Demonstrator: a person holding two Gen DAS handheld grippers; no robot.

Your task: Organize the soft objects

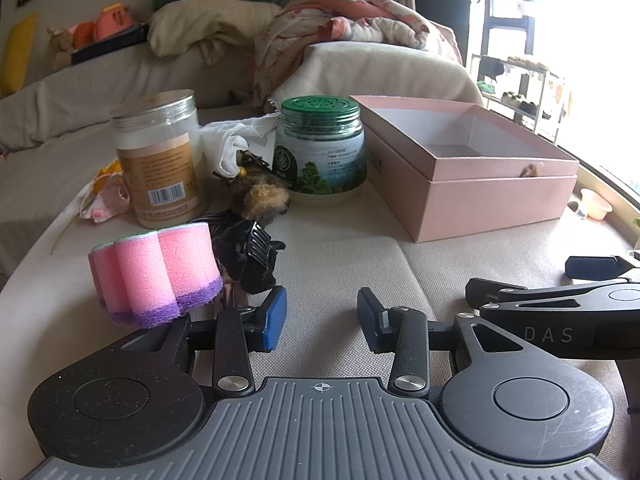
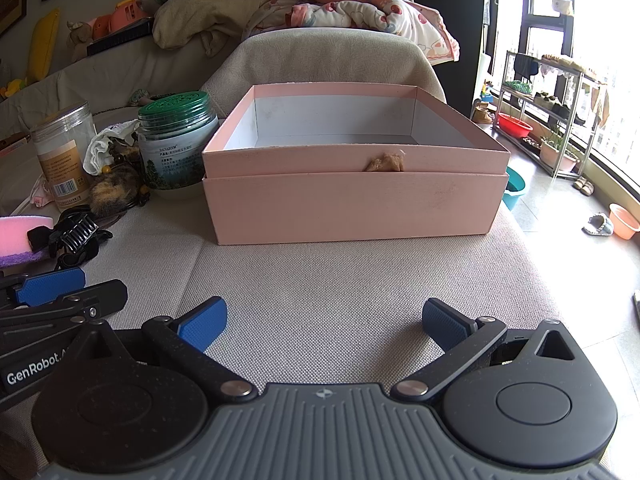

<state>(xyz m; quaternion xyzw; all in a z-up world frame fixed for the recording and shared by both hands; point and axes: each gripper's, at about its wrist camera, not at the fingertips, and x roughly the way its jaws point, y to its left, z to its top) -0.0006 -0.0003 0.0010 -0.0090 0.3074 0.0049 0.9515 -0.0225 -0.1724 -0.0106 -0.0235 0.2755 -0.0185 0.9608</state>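
A pink sponge with a purple base (image 1: 158, 272) lies on the beige cushion just ahead and left of my left gripper (image 1: 322, 318), which stands open and holds nothing. Behind the sponge lie a black hair claw (image 1: 250, 256), a brown furry toy (image 1: 262, 196) and a white cloth (image 1: 232, 140). An open pink box (image 2: 352, 184) stands straight ahead of my right gripper (image 2: 324, 324), whose fingers are spread wide with nothing between them. The sponge (image 2: 22, 236) and the claw (image 2: 76, 236) also show at the left of the right wrist view.
A clear jar with a tan label (image 1: 160, 160) and a green-lidded jar (image 1: 320, 148) stand behind the soft things. Pillows and a flowered blanket (image 2: 352, 8) pile on the sofa back. At the right, the cushion's edge drops to a floor with basins and a rack (image 2: 556, 112).
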